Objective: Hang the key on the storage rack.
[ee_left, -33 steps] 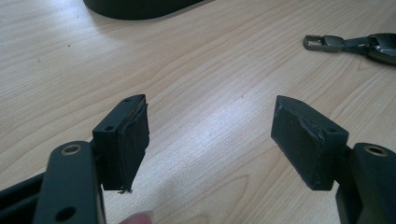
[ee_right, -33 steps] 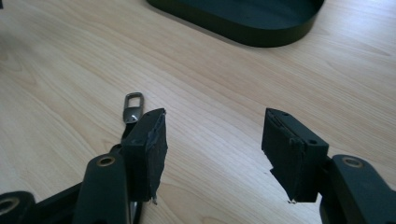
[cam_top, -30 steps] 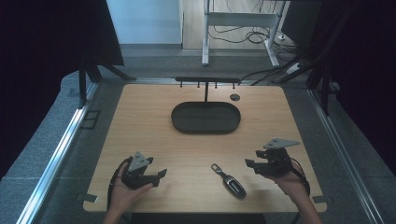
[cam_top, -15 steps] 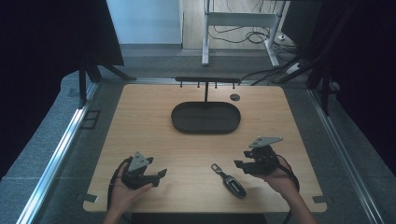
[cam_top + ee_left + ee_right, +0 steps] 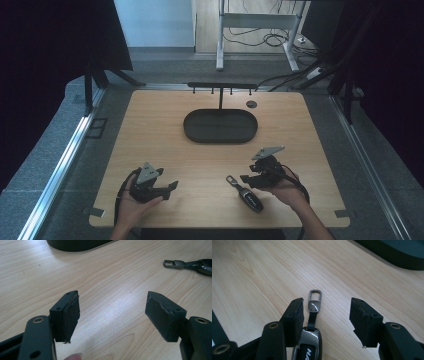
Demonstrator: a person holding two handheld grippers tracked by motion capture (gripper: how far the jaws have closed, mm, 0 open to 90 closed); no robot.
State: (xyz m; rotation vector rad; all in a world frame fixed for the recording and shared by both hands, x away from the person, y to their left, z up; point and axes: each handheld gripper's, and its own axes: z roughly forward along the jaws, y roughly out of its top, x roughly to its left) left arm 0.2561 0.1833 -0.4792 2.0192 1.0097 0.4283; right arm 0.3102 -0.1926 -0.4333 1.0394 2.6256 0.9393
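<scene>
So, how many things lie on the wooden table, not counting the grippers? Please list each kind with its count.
Car key fob with strap and metal clasp: 1
Black oval tray: 1
Thin black rack with hooks standing behind the tray: 1
Small round dark disc: 1
Total: 4

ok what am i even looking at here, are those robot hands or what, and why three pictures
No robot here: a person sits at a wooden table and holds a two-jawed grasping tool in each hand. The high view looks down from above: the left tool and the right tool. The other two pictures come from small cameras riding on each tool, looking out along its black jaws. On the table lie a dark oval tray and a car key fob with a metal clip on a strap. Nothing is held yet. The left tool hangs open above bare wood. The right tool's jaws have just been closing and stand either side of the fob, not yet gripping it.
</scene>
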